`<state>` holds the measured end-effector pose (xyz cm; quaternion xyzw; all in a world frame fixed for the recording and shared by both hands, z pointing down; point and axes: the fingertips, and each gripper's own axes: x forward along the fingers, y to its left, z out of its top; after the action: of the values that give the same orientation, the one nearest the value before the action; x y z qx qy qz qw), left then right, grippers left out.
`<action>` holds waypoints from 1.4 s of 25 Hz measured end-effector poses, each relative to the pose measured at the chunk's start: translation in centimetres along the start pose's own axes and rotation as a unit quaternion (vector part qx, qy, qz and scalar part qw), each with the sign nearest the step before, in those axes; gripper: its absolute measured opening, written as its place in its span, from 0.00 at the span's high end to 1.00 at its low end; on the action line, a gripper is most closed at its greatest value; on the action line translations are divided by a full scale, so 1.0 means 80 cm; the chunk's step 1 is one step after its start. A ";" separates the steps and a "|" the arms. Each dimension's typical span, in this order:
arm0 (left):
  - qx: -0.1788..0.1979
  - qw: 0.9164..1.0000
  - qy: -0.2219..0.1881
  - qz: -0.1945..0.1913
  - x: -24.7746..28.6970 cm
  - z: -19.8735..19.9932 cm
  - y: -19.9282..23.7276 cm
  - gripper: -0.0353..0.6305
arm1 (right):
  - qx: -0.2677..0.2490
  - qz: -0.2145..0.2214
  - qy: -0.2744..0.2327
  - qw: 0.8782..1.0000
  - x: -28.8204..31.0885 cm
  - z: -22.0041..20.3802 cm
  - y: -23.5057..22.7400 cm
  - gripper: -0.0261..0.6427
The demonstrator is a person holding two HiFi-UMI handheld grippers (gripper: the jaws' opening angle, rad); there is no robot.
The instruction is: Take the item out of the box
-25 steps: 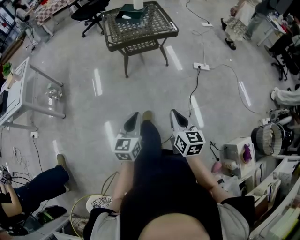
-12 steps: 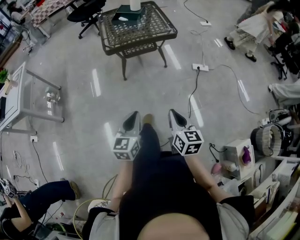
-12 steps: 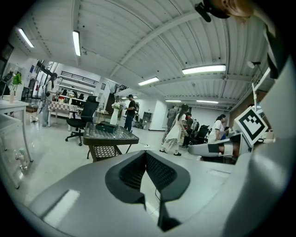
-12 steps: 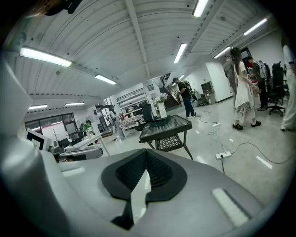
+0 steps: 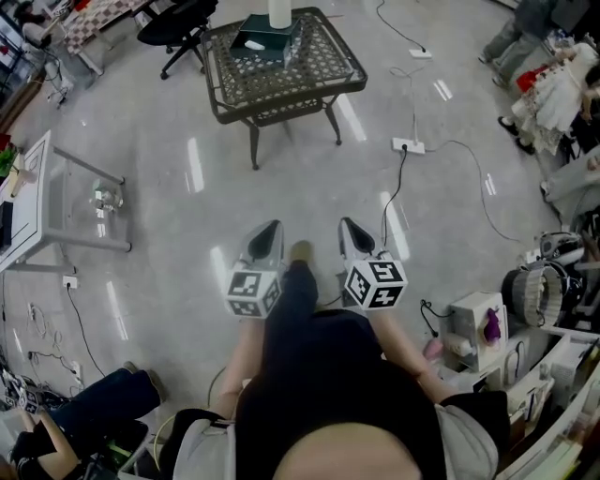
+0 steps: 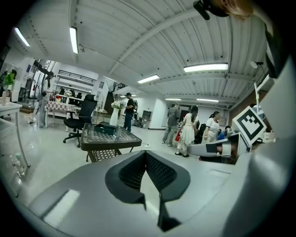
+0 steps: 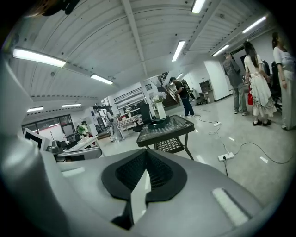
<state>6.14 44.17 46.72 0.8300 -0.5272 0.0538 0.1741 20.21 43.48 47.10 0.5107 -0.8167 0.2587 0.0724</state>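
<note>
A dark square mesh-top metal table (image 5: 319,66) stands on the glossy pale grey floor (image 5: 169,216). At the table's far edge rest a flat dark green box (image 5: 265,36) and, just beside it, a white cylinder (image 5: 279,11). Right of the table, a white power strip (image 5: 408,145) lies on the floor.

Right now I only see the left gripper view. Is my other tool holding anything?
Observer: No. The right tool has its jaws together, with nothing between them.
Operator: Is there stuff on the floor I could trip on?
Observer: A black cable runs from a white power strip toward the right tool.
Operator: Is anybody near me?
Observer: A person's legs in dark trousers stretch over the floor at your left.
</note>
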 end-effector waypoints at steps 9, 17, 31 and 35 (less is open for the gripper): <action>0.000 1.000 0.006 -0.020 0.073 0.032 0.045 0.94 | 0.004 -0.010 0.001 1.000 0.075 0.039 -0.009 0.96; -0.004 1.000 0.006 -0.029 0.120 0.052 0.081 0.94 | 0.006 -0.020 0.006 1.000 0.127 0.060 -0.019 0.96; -0.009 1.000 0.010 -0.027 0.171 0.068 0.131 0.94 | 0.000 -0.012 0.016 1.000 0.196 0.080 -0.022 0.96; -0.009 1.000 0.007 -0.025 0.182 0.078 0.143 0.94 | -0.004 -0.006 0.017 1.000 0.214 0.087 -0.017 0.96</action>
<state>1.72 25.18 47.53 0.8411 -0.5054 0.0502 0.1861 14.44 25.92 48.16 0.5106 -0.8133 0.2641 0.0901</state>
